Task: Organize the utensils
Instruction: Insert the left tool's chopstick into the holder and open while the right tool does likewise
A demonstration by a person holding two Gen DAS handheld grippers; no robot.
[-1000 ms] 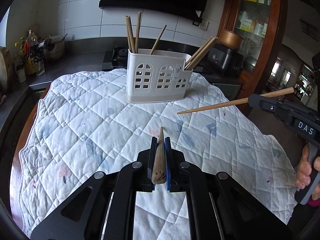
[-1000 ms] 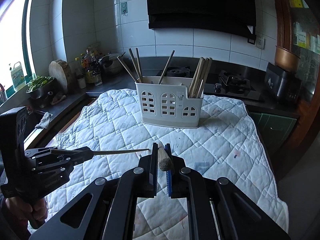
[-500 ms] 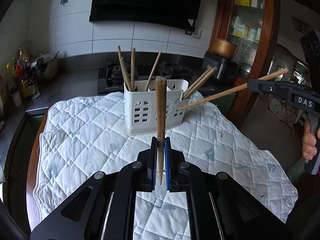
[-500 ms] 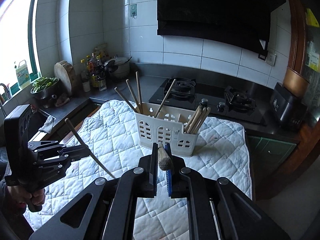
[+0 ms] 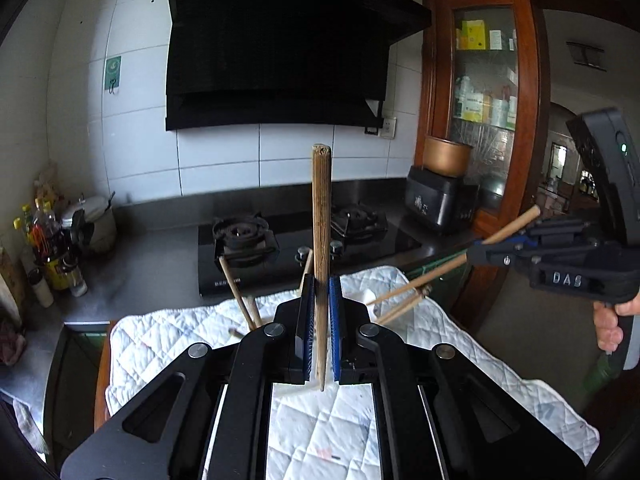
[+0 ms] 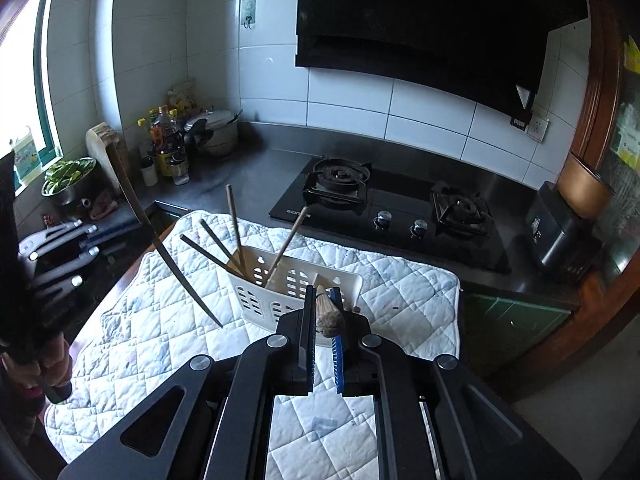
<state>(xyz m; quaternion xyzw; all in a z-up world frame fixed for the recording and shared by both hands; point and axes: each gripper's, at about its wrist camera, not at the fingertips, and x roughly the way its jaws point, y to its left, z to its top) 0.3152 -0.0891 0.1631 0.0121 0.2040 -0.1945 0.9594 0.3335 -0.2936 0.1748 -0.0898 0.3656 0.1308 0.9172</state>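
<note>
My left gripper is shut on a wooden chopstick that stands upright, thick end up, tip down. It shows blurred at the left of the right wrist view, its chopstick slanting down beside the holder. My right gripper is shut on a second chopstick, seen end-on, above the white slotted utensil holder. It also shows in the left wrist view, its chopstick pointing down-left. Several chopsticks stand in the holder, which my left gripper hides in its own view.
A white quilted cloth covers the table. Behind it a black gas hob sits on a steel counter, with bottles and a pot at the left. A wooden cabinet stands at the right.
Both grippers have risen and moved in over the holder, and both views now look down from higher. My left chopstick stays upright. My right chopstick has tilted tip-down toward the holder.
</note>
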